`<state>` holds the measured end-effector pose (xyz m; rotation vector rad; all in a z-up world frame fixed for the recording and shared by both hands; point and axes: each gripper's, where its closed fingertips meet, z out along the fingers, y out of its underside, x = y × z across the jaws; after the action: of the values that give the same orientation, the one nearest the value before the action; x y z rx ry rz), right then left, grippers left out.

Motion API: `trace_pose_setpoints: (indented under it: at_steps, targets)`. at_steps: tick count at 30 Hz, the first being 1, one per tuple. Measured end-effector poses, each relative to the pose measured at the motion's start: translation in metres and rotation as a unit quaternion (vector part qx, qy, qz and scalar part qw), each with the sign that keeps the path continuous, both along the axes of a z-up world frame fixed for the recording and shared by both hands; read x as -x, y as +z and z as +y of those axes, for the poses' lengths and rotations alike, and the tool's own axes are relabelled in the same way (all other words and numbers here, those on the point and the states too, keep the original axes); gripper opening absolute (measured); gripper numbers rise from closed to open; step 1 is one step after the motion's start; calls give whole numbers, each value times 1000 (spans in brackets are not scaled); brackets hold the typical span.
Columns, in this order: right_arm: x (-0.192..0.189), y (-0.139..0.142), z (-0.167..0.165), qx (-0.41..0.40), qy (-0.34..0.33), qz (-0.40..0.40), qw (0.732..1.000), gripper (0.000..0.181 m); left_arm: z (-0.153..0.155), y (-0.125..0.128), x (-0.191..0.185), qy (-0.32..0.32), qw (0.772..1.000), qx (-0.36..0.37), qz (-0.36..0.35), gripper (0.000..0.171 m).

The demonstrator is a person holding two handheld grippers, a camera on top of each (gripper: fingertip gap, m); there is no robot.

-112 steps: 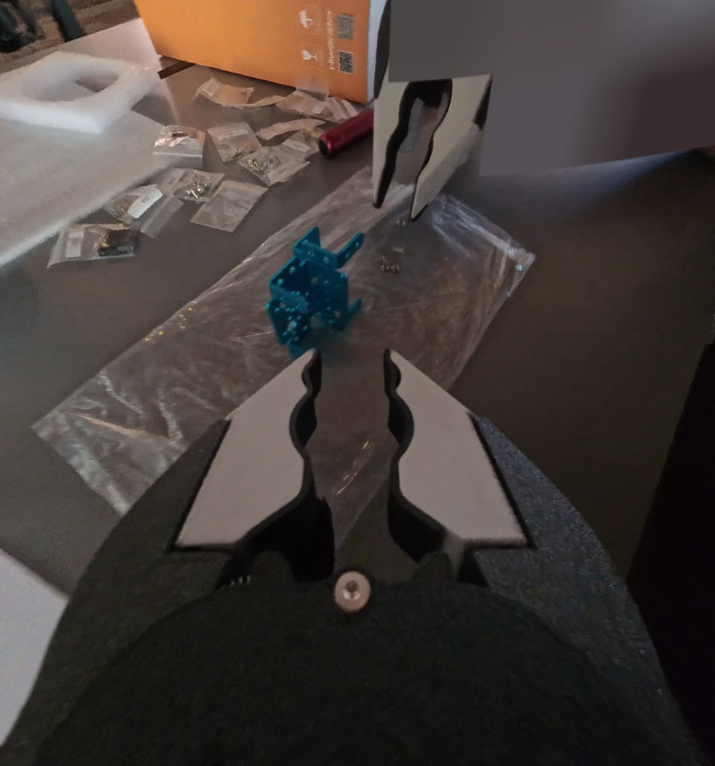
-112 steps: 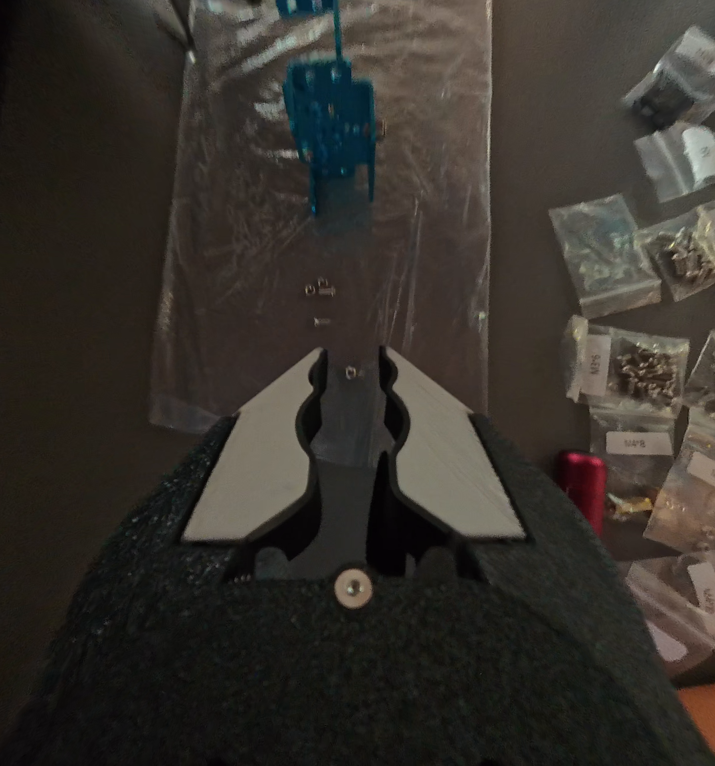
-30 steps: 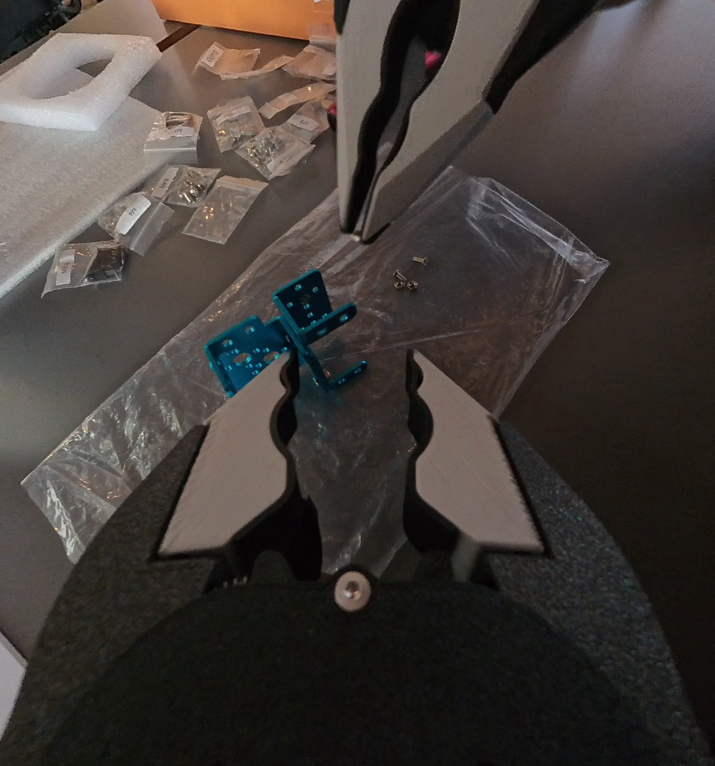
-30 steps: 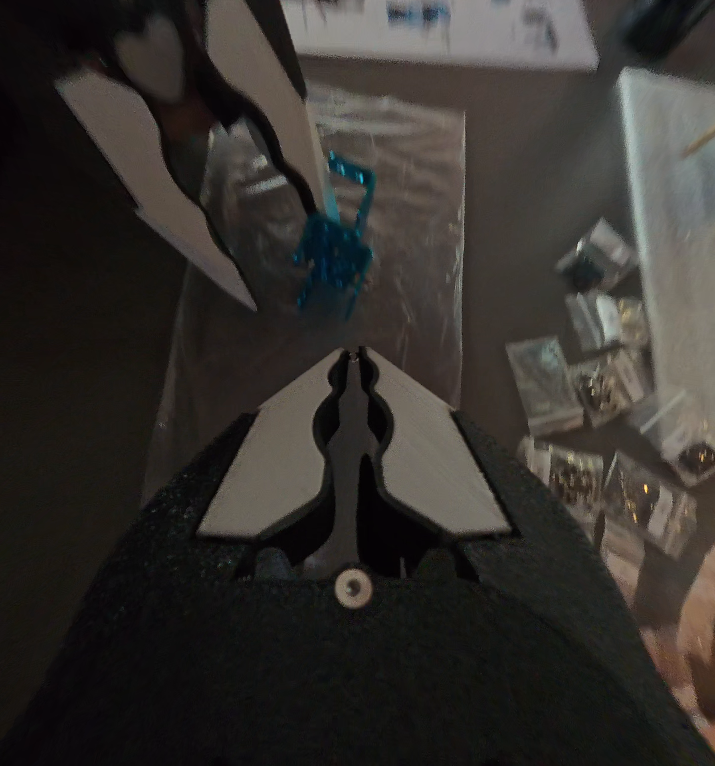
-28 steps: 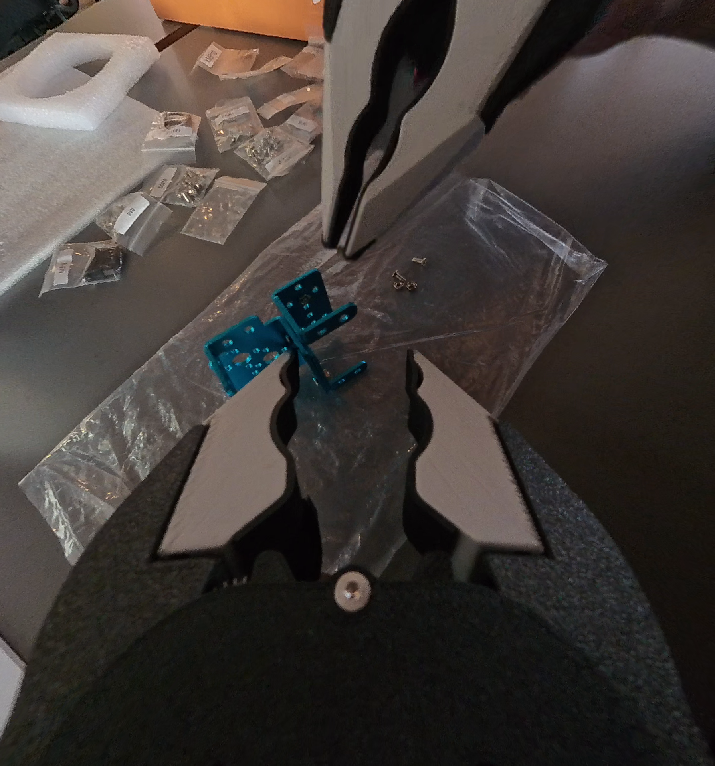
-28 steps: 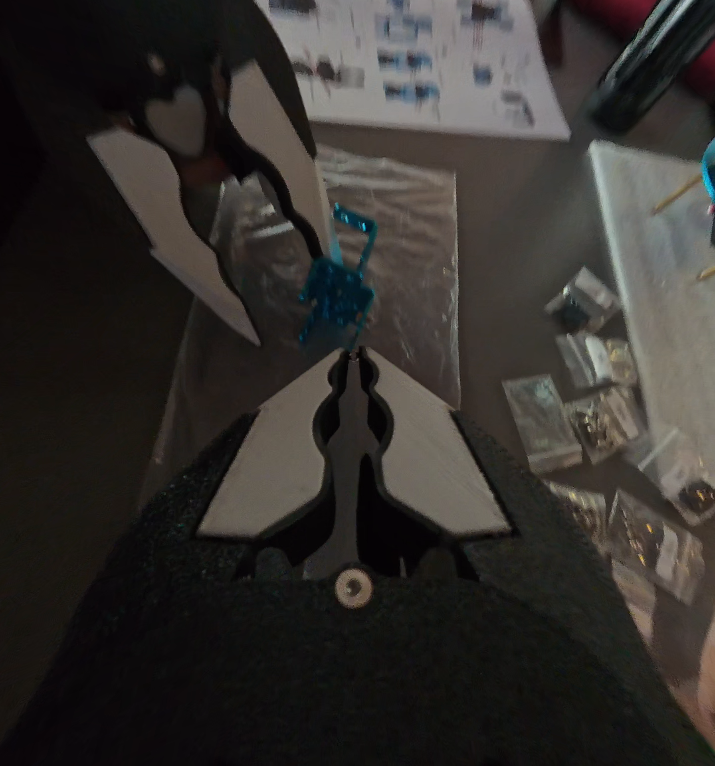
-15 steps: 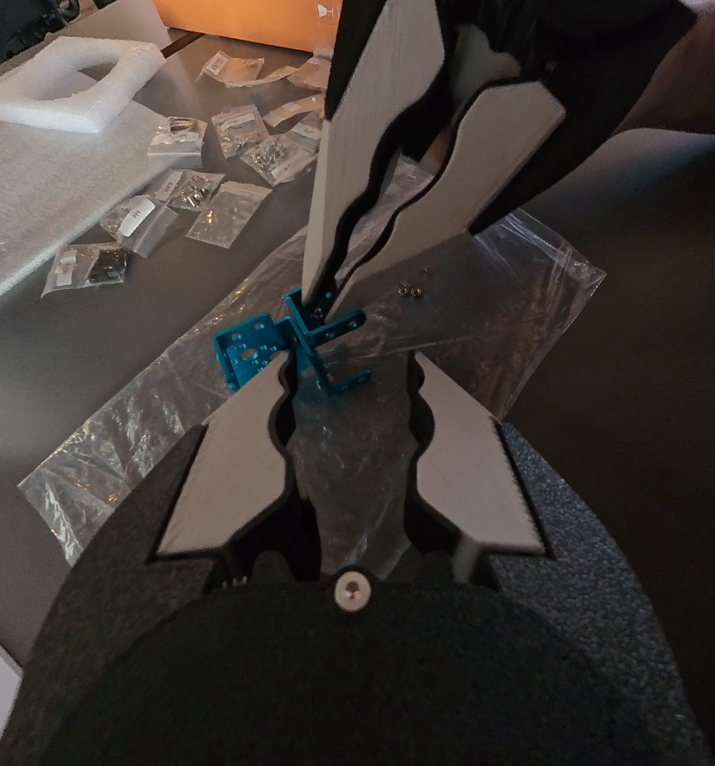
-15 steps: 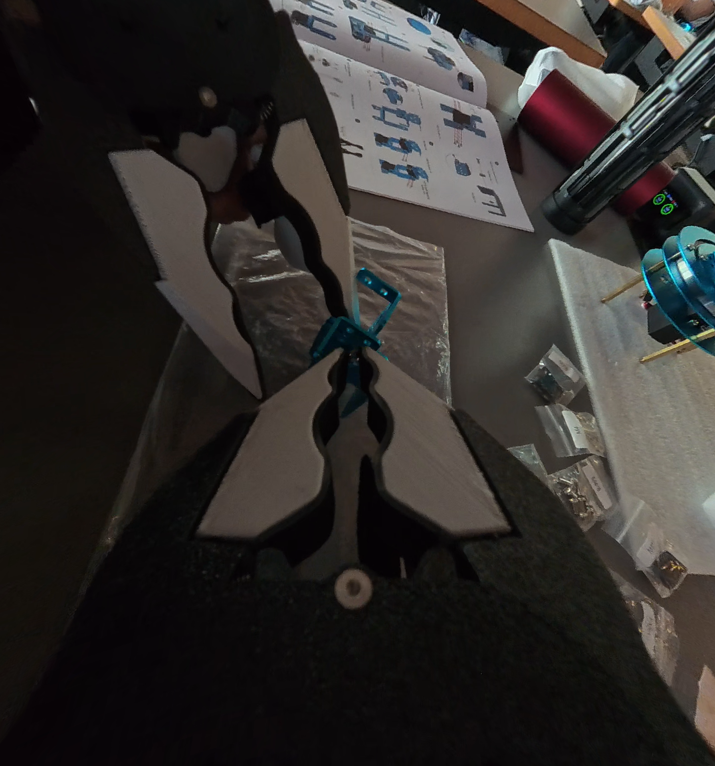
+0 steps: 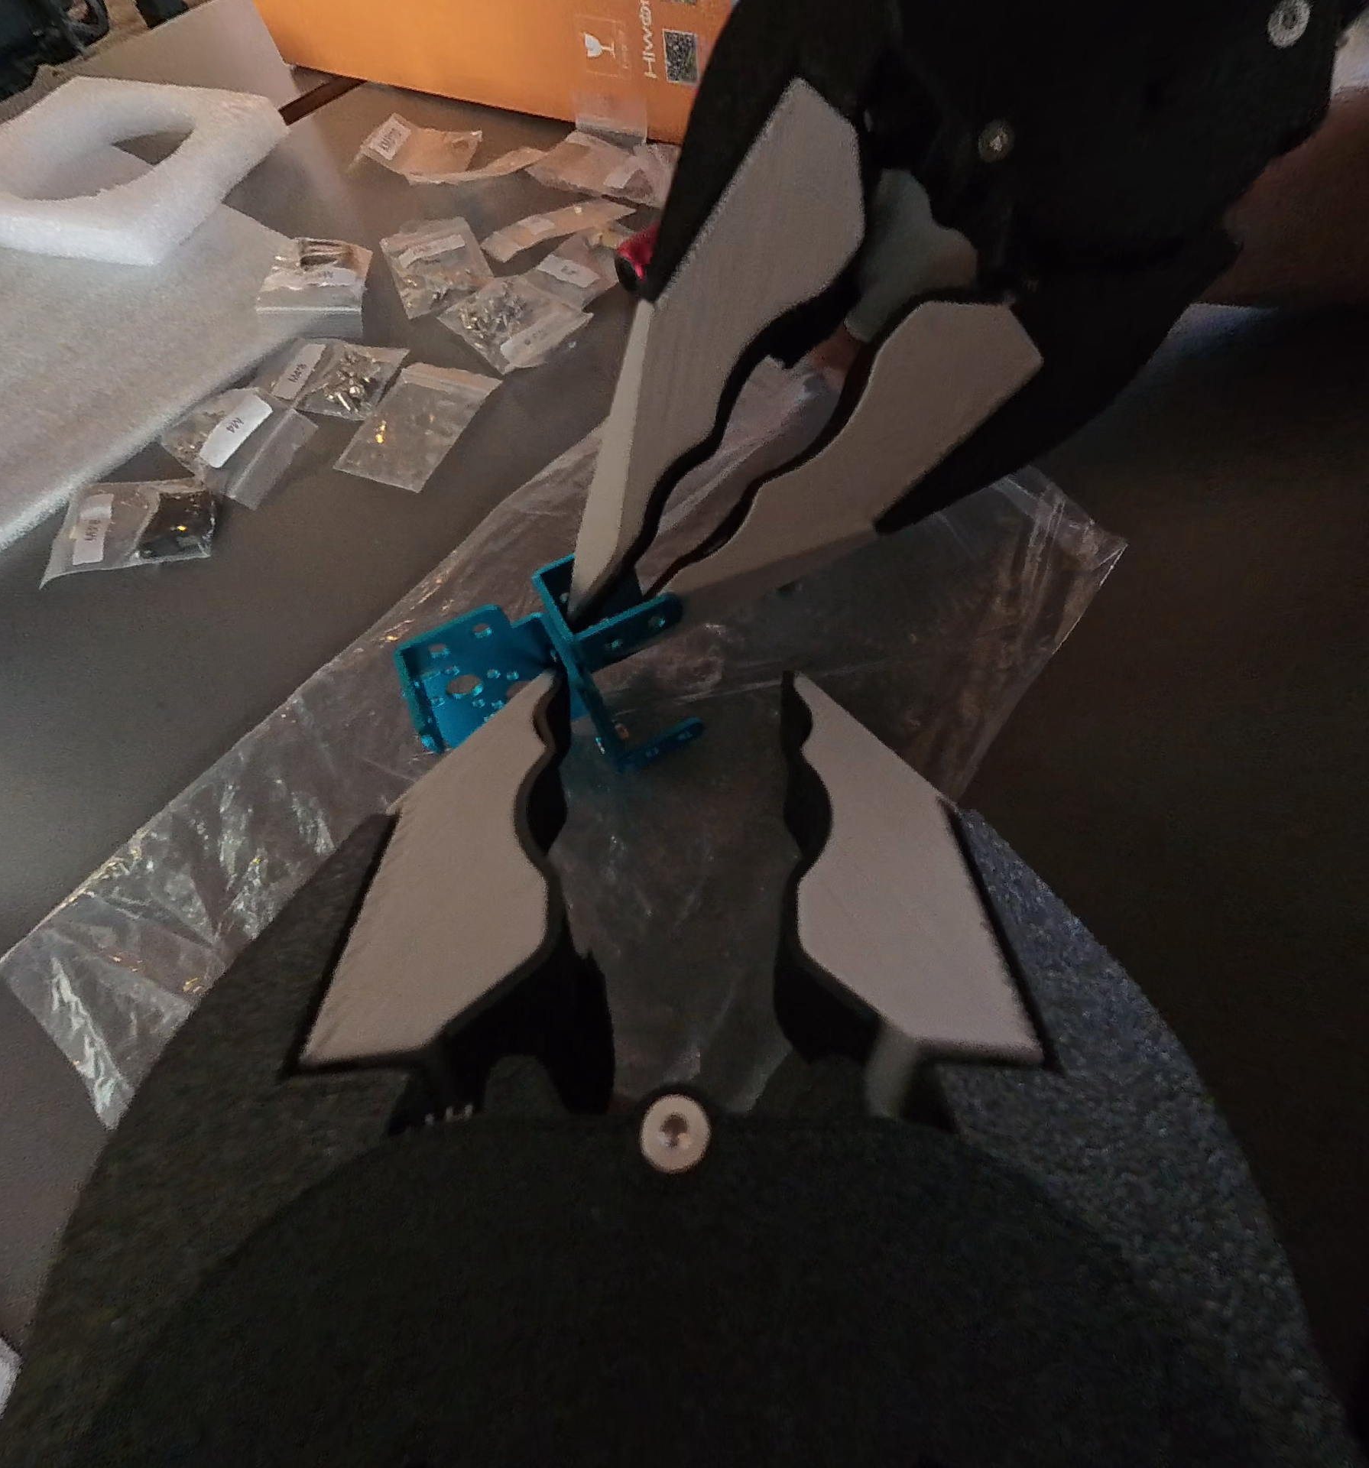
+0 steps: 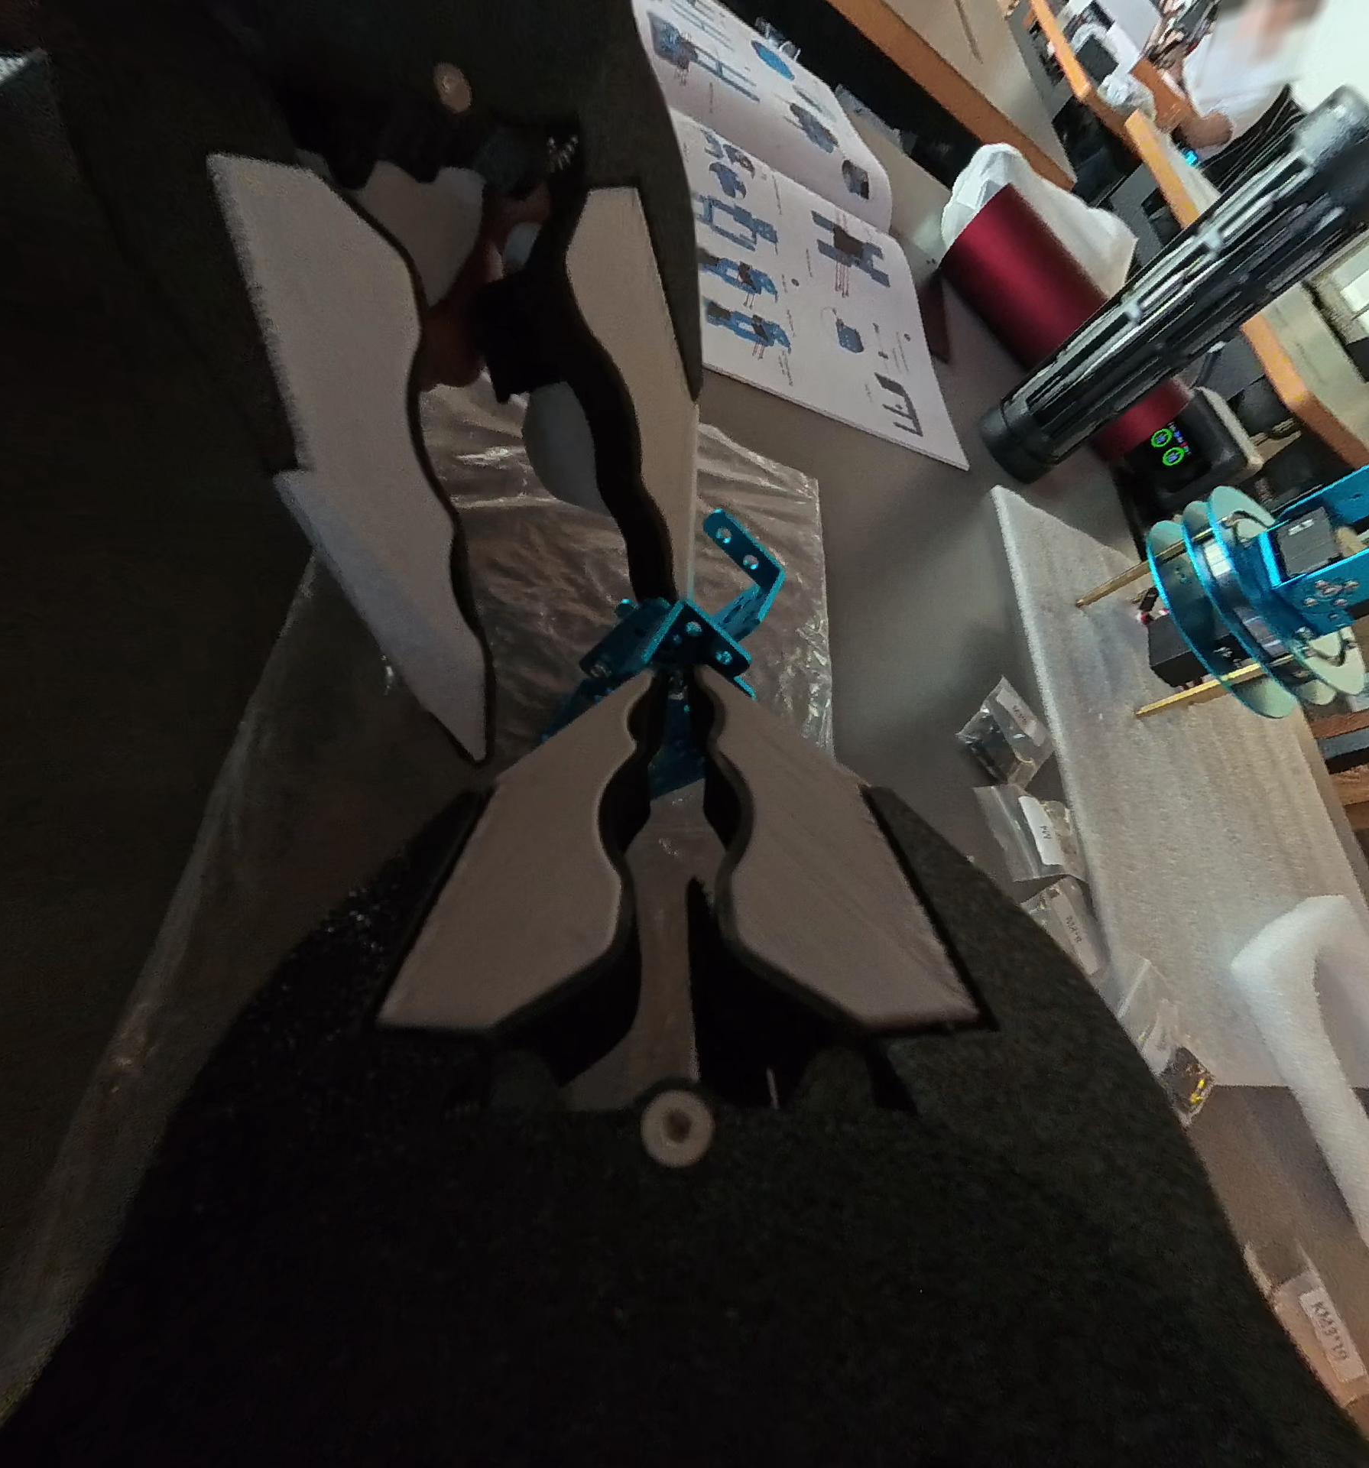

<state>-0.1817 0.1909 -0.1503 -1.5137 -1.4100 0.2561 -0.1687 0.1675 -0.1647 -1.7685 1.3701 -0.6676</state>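
Two hand-held grippers meet over a blue bracket assembly point(image 9: 554, 675) on a clear plastic sheet point(image 9: 943, 604).
The left hand-held gripper point(image 9: 669, 691) is spread beside it; the right hand-held gripper point(image 10: 677, 675), tips nearly together, pinches something tiny at the bracket. Screw bags point(image 9: 395, 397) and white foam point(image 9: 109, 191) lie far left on the worktop point(image 9: 228, 604).

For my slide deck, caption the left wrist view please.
Open left gripper beside a blue bracket assembly on a clear plastic bag; nearly closed right gripper tips meet it from above.

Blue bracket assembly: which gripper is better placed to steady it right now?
Probably left. The left gripper is open, one fingertip beside the blue bracket assembly. The right gripper is nearly shut, tips at its top.
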Motion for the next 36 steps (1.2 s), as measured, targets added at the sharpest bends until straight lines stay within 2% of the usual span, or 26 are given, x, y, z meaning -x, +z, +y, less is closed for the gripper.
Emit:
trace_pose_setpoints:
  at_steps: [7, 11, 18, 25, 36]
  targets:
    - [1, -1, 4, -68, -10, -7, 998, 4, 3, 2, 1, 5, 1000, 15, -10, 51]
    - [3, -1, 3, -99, -10, -19, 995, 3, 8, 2, 4, 5, 1000, 12, -11, 39]
    - [2, 4, 2, -65, -2, 8, 998, 4, 16, 5, 7, 4, 999, -39, -3, 13]
    - [-3, 0, -1, -51, 0, -3, 999, 4, 19, 1, 9, 18, 998, -66, 18, 6]
    - [-13, 0, -25, -39, -6, -18, 999, 4, 13, 0, 7, 4, 996, -81, 26, 4]
